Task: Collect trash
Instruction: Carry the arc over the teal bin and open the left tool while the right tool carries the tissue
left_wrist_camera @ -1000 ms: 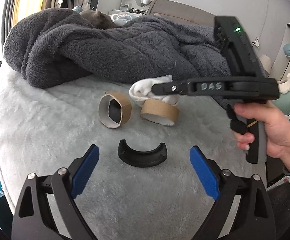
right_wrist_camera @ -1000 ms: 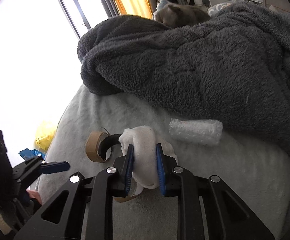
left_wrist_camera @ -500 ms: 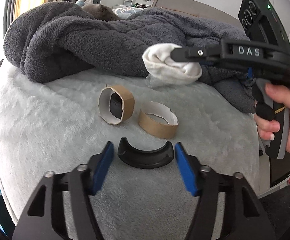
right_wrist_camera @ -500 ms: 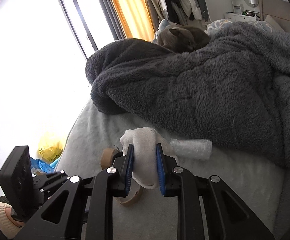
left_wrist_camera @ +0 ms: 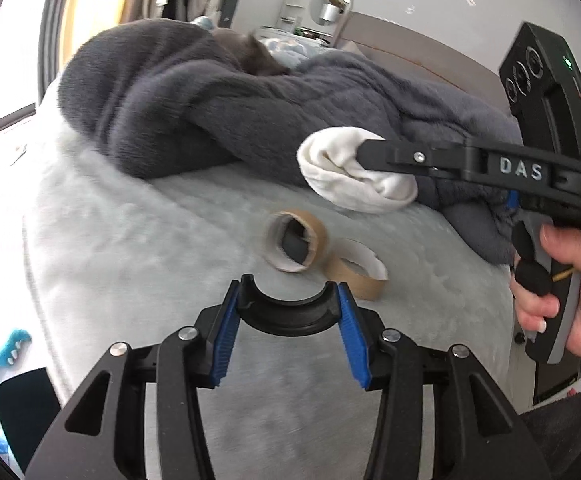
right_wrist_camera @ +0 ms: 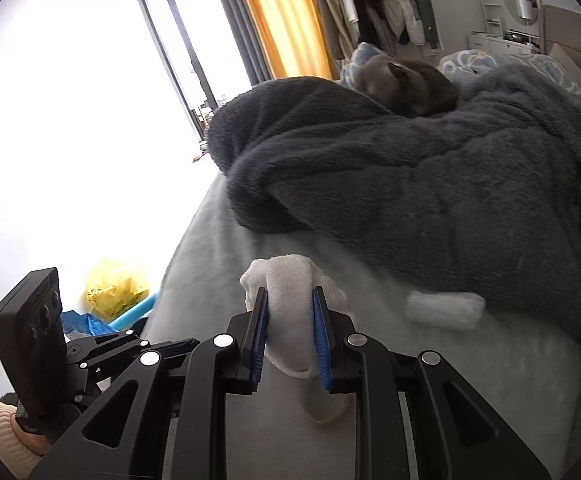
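Note:
My left gripper is shut on a black half-ring piece, its blue pads pressing both ends. Just beyond it on the pale grey bed cover lie two cardboard tape cores: one on its side, one flat. My right gripper is shut on a white crumpled cloth and holds it in the air above the bed; it also shows in the left wrist view. A white bubble-wrap roll lies by the blanket.
A big dark grey fleece blanket is heaped across the bed behind the items, with a grey cat lying on it. A yellow bag and blue plastic sit on the floor beside the bed, near the window.
My left gripper moved forward and closed on the black half-ring. My right gripper lifted the white cloth up off the bed, away from the tape cores.

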Demonstrator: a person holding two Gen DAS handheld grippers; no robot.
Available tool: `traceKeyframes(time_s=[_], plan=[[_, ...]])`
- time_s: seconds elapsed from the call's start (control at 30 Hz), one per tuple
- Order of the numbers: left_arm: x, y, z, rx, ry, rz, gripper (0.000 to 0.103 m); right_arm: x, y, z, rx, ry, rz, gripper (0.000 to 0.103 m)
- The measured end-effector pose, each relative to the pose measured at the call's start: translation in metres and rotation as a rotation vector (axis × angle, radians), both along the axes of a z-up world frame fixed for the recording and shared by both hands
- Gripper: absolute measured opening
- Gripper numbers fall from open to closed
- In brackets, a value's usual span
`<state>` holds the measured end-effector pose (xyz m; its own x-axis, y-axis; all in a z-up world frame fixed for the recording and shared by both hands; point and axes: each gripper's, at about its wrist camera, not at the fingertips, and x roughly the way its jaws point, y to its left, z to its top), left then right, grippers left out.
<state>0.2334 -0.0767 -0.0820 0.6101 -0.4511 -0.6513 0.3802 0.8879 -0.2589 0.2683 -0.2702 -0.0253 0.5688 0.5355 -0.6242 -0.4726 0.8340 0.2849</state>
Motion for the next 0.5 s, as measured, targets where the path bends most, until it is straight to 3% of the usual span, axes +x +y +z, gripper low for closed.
traceKeyframes(time_s=[0.5], plan=[[-0.012,0.092,0.029,-0.007,-0.053,0.193,0.049,-0.011,0.094,-0.008,-0.029,0.000,0.100,0.022]])
